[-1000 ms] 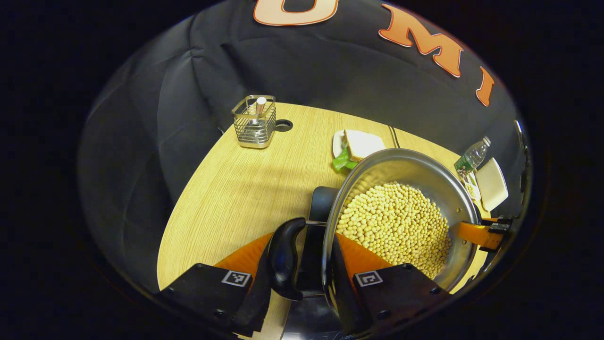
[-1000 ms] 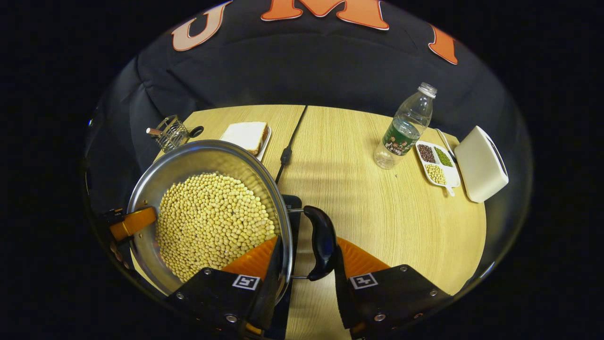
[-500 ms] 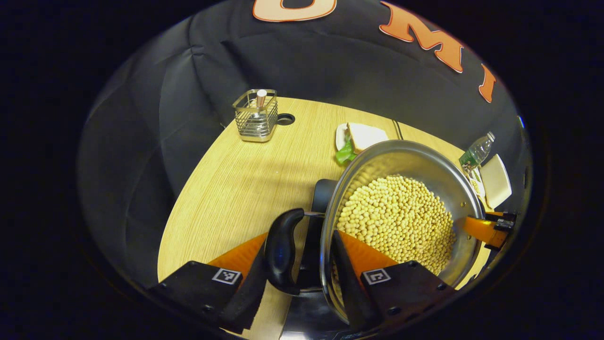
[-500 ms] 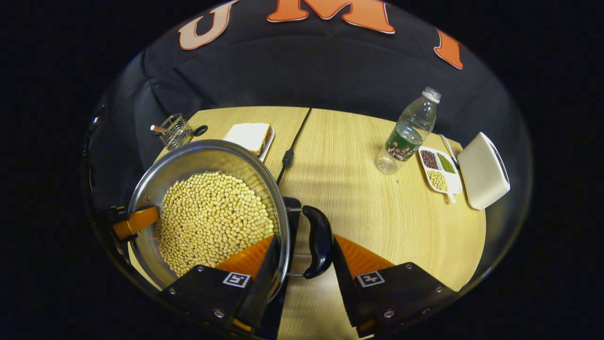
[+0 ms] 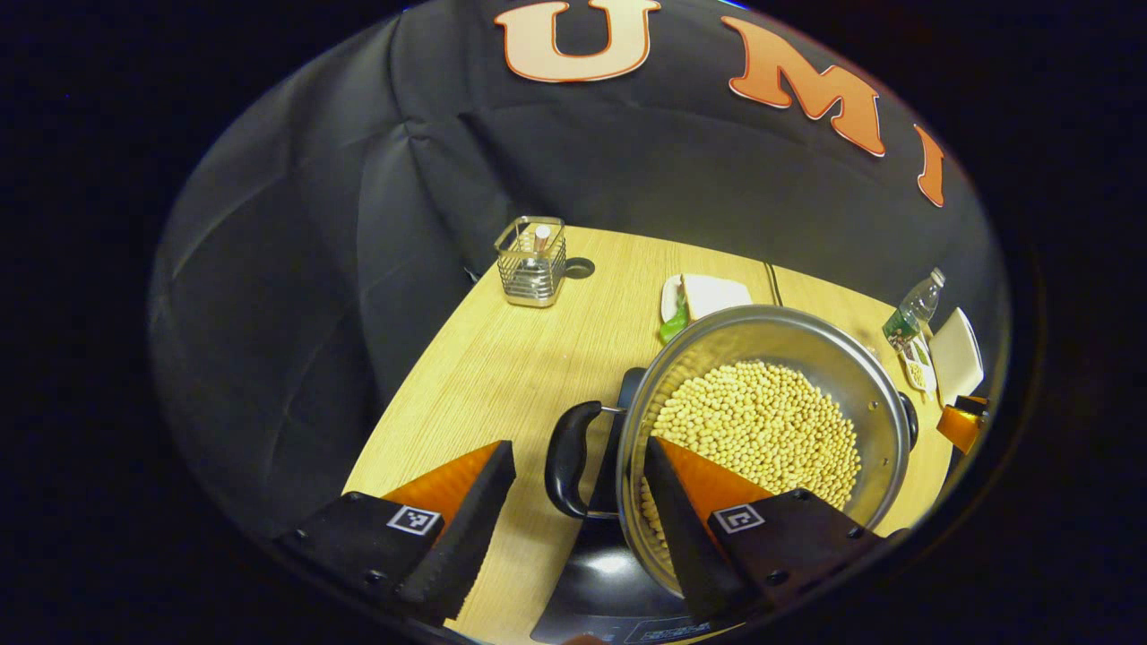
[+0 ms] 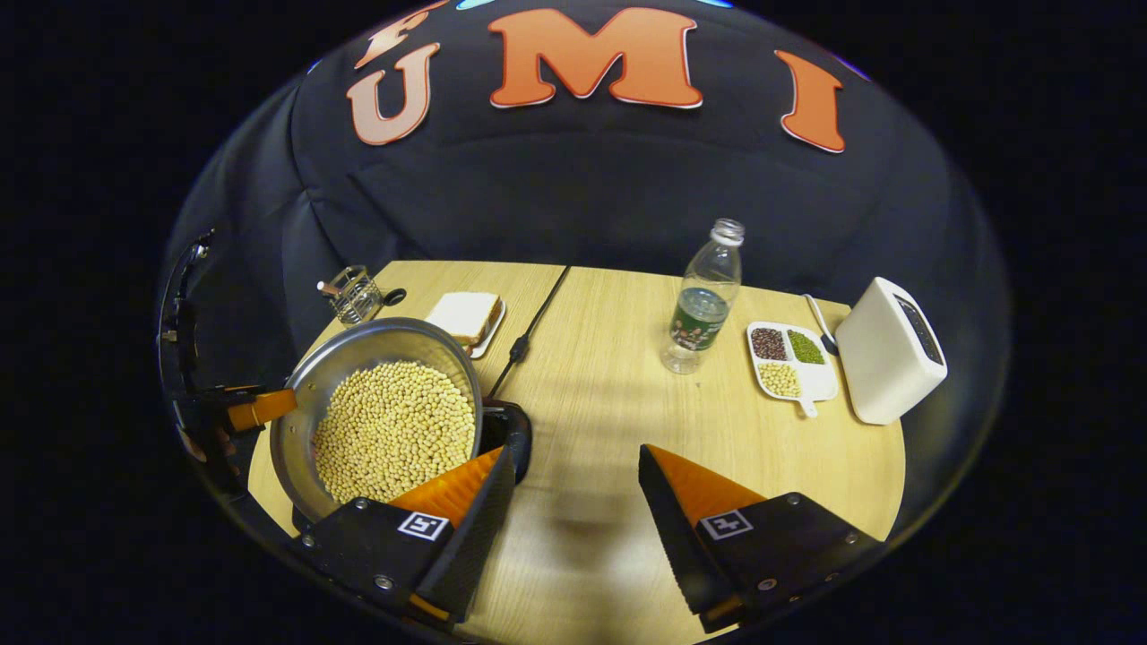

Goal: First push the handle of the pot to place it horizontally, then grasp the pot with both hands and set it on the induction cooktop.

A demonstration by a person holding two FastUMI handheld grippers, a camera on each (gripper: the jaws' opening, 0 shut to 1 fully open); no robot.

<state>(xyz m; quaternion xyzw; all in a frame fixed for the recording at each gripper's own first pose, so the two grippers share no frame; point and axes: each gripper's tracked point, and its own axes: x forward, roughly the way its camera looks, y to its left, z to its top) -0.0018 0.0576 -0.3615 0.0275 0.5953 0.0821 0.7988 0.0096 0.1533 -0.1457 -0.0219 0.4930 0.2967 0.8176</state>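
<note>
A: In the left gripper view, where's the pot?

B: The pot [image 5: 766, 430], heaped with pale beans [image 5: 757, 425], sits on the dark induction cooktop [image 5: 596, 573], right of centre. Its black side handle [image 5: 569, 459] sticks out at nine o'clock from the rim and lies level. The left gripper [image 5: 573, 502] has its fingers apart with nothing clamped: the handle lies in the gap, untouched, and the right-hand finger stands in front of the pot's wall.

A: Why like that?

B: My guess is that the pot is already set down, so the grip is no longer needed. Beyond it on the tabletop [image 5: 484, 376] are a wire holder [image 5: 532, 262] at eleven o'clock and a plate with a sandwich [image 5: 708, 296] at twelve.

A: And the right gripper view?

B: The right gripper [image 6: 573, 502] has its fingers wide apart over bare tabletop, empty. The pot is at its nine o'clock, just beside the left-hand finger. The other gripper shows at the pot's far edge. A power cord [image 6: 529, 327] runs towards the back of the tabletop, probably feeding the cooktop.

A: Any readable writing?

B: None. The water bottle [image 6: 703, 300] at one o'clock has a green label too small to read, and the bean tray [image 6: 789, 358] and white box [image 6: 887, 349] at two o'clock show no legible marks.
</note>
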